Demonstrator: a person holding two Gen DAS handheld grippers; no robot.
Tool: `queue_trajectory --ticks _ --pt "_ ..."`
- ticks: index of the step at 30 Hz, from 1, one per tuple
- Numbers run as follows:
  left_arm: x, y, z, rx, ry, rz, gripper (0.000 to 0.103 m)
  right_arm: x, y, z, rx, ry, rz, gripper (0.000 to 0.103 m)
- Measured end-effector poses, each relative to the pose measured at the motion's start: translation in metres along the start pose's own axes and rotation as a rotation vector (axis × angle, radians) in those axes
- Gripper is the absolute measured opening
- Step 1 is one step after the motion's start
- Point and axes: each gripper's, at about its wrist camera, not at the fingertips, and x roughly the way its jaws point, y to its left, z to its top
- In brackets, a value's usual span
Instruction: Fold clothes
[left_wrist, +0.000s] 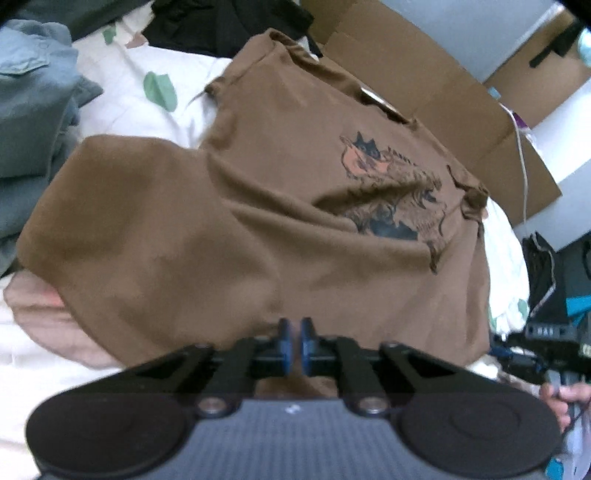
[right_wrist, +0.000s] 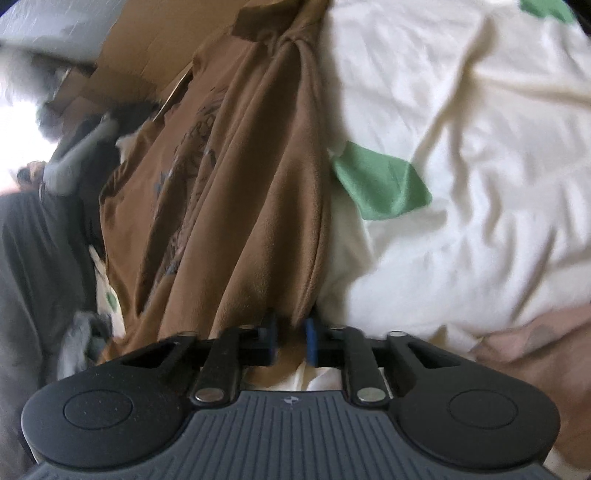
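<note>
A brown T-shirt (left_wrist: 258, 206) with a dark animal print lies spread over a white bedsheet (left_wrist: 177, 107), partly doubled over at its left. My left gripper (left_wrist: 294, 334) is shut on the shirt's near hem, blue pads pinched together on the cloth. In the right wrist view the same brown shirt (right_wrist: 236, 206) hangs bunched in long folds. My right gripper (right_wrist: 291, 336) is shut on its near edge, with cloth between the blue pads.
A pile of blue-grey clothes (left_wrist: 33, 110) lies at the left, black clothing (left_wrist: 221, 26) behind. Cardboard boxes (left_wrist: 436, 81) stand beyond the shirt. The white sheet (right_wrist: 461, 147) with green patches fills the right. A pink garment (right_wrist: 535, 350) lies near right.
</note>
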Motion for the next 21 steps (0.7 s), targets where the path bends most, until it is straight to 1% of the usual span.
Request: queue_trajectory --ticks 2,5,7,10,15,17,19,21 --pt "0.001 -0.001 0.001 -0.005 -0.003 0.004 0.004 -0.008 0.000 0.002 -0.014 0.006 0.004 0.000" --pt "-0.003 -0.003 0.002 0.017 -0.004 0.010 0.005 -0.026 -0.001 0.006 -0.038 -0.007 -0.022 0.000" --pt "-0.004 -0.003 0.003 0.032 -0.007 0.021 0.006 -0.039 -0.005 0.011 -0.038 -0.028 -0.050 0.000" --pt "-0.004 0.001 0.004 0.021 -0.013 0.034 0.007 -0.057 -0.015 0.022 -0.023 -0.059 -0.068 0.000" --pt "-0.006 0.005 0.005 0.027 -0.012 0.057 0.009 -0.077 -0.034 0.036 -0.014 -0.102 -0.107 0.000" --pt "-0.007 0.006 0.003 0.027 -0.007 0.059 0.009 -0.085 -0.040 0.042 -0.012 -0.121 -0.120 0.000" --pt "-0.009 0.006 0.002 0.032 0.003 0.051 0.012 -0.091 -0.042 0.049 -0.010 -0.145 -0.125 0.000" --pt "-0.010 0.004 -0.001 0.058 0.011 0.057 0.012 -0.097 -0.043 0.056 -0.015 -0.171 -0.127 0.000"
